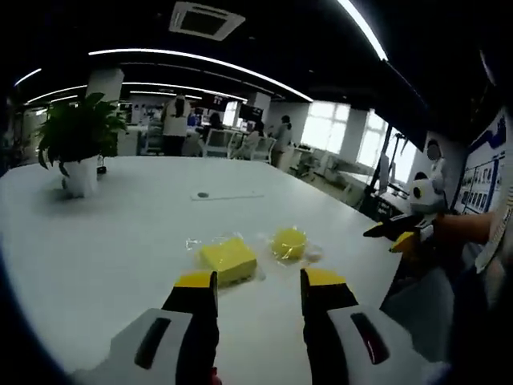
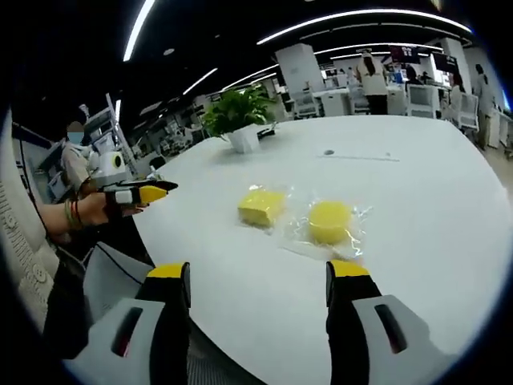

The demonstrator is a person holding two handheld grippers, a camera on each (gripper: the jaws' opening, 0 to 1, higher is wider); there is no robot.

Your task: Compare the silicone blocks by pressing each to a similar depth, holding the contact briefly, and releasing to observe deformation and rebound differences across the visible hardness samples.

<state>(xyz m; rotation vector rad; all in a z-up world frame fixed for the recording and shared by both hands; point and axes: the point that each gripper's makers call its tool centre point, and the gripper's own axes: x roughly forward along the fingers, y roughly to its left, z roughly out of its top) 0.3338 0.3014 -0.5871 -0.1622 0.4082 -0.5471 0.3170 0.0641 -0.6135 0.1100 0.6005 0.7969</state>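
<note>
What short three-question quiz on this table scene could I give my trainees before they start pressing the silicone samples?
1. True or false: the right gripper is pressing the round yellow sample.
2. Which stands on the white table beyond the samples? A) a potted plant B) a kettle C) a laptop
3. Fill in: the rectangular yellow block lies on clear ____ wrap.

Key
1. False: it is short of both samples, jaws apart.
2. A, the potted plant.
3. Plastic.

2 yellow silicone samples lie near each other on the white table, a square block (image 1: 228,259) and a round block (image 1: 289,241), each on clear film.
</note>
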